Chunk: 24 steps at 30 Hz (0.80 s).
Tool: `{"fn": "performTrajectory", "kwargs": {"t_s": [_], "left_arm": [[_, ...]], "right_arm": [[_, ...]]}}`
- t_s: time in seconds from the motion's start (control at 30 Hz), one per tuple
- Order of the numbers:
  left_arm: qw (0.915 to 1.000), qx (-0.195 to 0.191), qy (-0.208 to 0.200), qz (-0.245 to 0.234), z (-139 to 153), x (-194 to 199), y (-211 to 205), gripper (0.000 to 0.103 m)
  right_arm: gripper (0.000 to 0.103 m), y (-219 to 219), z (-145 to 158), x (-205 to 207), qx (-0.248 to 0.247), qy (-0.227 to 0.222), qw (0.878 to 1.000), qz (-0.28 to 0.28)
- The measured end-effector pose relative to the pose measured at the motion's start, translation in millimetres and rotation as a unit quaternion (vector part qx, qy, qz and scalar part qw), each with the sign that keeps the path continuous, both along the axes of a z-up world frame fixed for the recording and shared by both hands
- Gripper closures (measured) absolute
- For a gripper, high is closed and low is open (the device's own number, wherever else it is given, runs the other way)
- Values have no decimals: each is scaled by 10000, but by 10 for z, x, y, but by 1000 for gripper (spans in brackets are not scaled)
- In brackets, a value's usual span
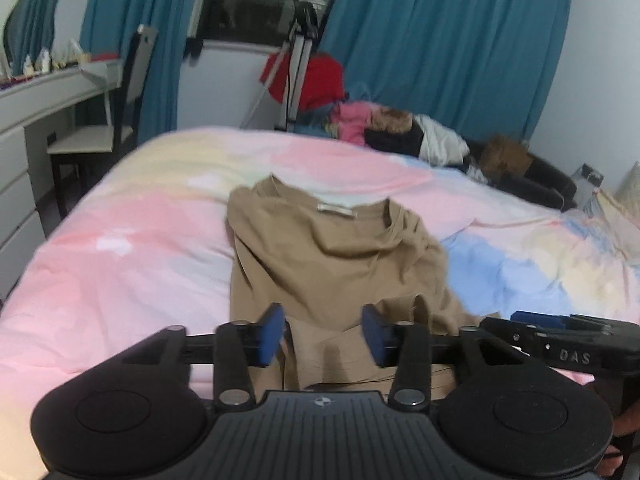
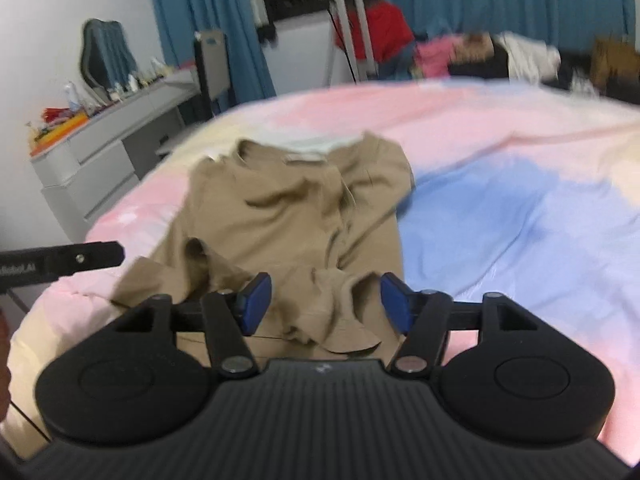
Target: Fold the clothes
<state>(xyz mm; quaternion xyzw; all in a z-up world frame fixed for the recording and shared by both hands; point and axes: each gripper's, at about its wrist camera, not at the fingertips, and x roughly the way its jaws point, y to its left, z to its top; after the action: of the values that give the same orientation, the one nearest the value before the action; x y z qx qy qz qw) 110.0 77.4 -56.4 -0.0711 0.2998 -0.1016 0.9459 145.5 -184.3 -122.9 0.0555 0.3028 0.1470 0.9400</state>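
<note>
A tan T-shirt (image 1: 320, 256) lies on the pastel bedspread (image 1: 120, 264), collar at the far end, its sides folded inward and rumpled. My left gripper (image 1: 325, 338) stands open just above the shirt's near hem, and its blue pads do not press the cloth. In the right wrist view the same tan T-shirt (image 2: 296, 208) lies ahead, and my right gripper (image 2: 326, 306) is open over a bunched fold at the near edge, with cloth below the gap but not pinched. The right gripper's black body (image 1: 560, 340) shows at the right of the left wrist view.
A grey dresser (image 1: 24, 120) and a chair (image 1: 100, 132) stand left of the bed. A heap of clothes (image 1: 384, 124) lies beyond the far edge by a tripod (image 1: 298, 60). Blue curtains (image 1: 440, 40) hang behind.
</note>
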Motion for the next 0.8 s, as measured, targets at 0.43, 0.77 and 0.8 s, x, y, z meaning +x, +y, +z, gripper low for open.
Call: {"fn": "performTrajectory", "kwargs": {"t_s": [0.43,0.77,0.8], "left_arm": [[9966,259,-769,136,377,-959,-63,0],[9983,80,494,304,-14,-1024,-112,1],[9972,-14,664,337,-58,-1001,-94,1]], "right_arm": [[17,-177,367,-899,208,-653,9974,-207],[18,-150,284,-1016,11,-608,9978,-264],[18,-140,277,-1014,-20,-602,9978,-277]]}}
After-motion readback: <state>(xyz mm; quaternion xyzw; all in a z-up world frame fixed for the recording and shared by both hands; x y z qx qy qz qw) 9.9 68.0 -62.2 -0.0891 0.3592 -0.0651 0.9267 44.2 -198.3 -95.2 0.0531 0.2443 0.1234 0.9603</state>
